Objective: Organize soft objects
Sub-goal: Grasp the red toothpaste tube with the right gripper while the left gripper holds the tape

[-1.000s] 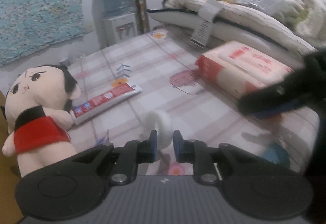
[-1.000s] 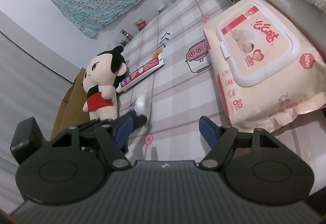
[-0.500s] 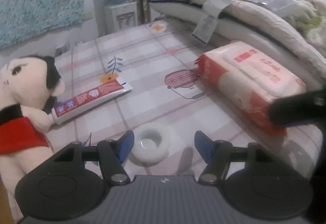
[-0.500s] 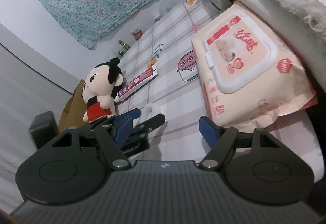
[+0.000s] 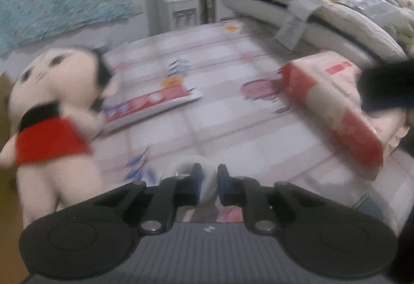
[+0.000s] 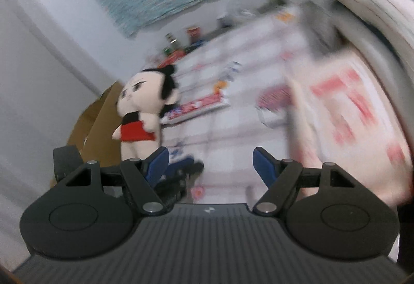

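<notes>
Gripping the white tape roll (image 5: 204, 175) with the left gripper (image 5: 207, 187): blue pads pinched in tight on the roll's wall, roll standing on edge between them, low on the checked bedsheet (image 5: 233, 128). Left clenched on the roll, judging by the narrow gap and white showing between the pads.

Right gripper (image 6: 211, 163) spread wide, nothing between the fingers. Hanging over the sheet, wet-wipes pack (image 6: 357, 113) off to its right side, heavily blurred in that view. Wipes pack (image 5: 331, 108) in the left view lying flat near the folded bedding (image 5: 336, 15), well apart from the roll.

Plush doll (image 5: 54, 113) upright at the bed's left edge, toothpaste tube (image 5: 152, 103) lying flat just beside its arm, possibly touching; blur makes contact hard to call. Cardboard box (image 6: 95, 123) behind the doll, at the bed's side.

Step in hand, as a read: pickup of the roll, grip made, lift not yet done. No destination obvious; box by the doll a plausible one, not certain.

Next move calls for: straight lift before any sideways travel, roll being thin-walled and squashy, so a twist could pop it out of the pads. Keeping clear of the doll on the left. Right gripper free for the wipes pack, which needs a wide span across its short side.
</notes>
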Available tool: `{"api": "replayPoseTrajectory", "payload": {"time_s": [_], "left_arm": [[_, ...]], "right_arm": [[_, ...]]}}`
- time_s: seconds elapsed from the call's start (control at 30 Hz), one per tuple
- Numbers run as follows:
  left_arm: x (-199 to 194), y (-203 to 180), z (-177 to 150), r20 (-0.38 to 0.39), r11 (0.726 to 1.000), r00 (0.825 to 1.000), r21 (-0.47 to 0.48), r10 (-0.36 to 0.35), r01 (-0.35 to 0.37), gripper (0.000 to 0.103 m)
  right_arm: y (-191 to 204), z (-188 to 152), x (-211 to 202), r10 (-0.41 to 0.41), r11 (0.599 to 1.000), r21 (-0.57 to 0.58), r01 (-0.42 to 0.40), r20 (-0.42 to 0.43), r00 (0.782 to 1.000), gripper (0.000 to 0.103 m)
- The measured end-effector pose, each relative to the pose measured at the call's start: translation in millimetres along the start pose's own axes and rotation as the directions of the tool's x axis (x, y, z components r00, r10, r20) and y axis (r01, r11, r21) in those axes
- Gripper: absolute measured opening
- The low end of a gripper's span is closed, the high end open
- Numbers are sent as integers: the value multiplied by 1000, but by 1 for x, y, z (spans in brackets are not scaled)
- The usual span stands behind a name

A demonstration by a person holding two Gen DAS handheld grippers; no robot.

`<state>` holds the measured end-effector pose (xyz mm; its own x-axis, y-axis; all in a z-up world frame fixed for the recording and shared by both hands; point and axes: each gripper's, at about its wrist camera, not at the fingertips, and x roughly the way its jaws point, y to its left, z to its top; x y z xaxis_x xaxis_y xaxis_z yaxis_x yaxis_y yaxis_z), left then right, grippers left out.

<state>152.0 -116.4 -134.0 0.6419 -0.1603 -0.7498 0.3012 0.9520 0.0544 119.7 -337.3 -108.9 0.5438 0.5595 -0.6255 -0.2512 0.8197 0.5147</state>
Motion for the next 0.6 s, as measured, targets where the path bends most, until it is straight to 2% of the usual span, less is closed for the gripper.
{"api": "replayPoseTrajectory", "payload": {"time_s": [0.07,0.13,0.23,0.33,0.4,0.47,0.5,0.6], "left_arm": [[-7,9,-9,-10,999,1000,-37,21,-21,14],[-15,18,-19,-14,997,1000,-68,24,-25,16],[-26,29,-32,-25,995,999,-91,32,-34,22],[-34,39,-43,-31,993,999,-109,31,-34,25],[-39,45,-48,-25,992,1000,-121,16,-19,34],[-43,49,-53,-21,992,1000,-130,1,-3,38],[-45,51,-55,-18,991,1000,-136,-8,6,39],[-48,55,-59,-10,990,1000,-140,-21,19,41]], "right_arm": [[20,17,21,0,992,-125,-5,-41,999,73],[39,31,51,-7,968,-251,-16,-92,996,75],[63,47,104,-41,911,-410,-33,-170,985,76],[84,53,155,-102,828,-560,-30,-202,974,78],[97,53,185,-138,741,-671,-37,-207,969,83],[105,52,211,-167,677,-735,-46,-214,963,84],[107,53,223,-176,663,-747,-53,-224,958,84],[107,57,251,-191,655,-751,-77,-264,945,84]]}}
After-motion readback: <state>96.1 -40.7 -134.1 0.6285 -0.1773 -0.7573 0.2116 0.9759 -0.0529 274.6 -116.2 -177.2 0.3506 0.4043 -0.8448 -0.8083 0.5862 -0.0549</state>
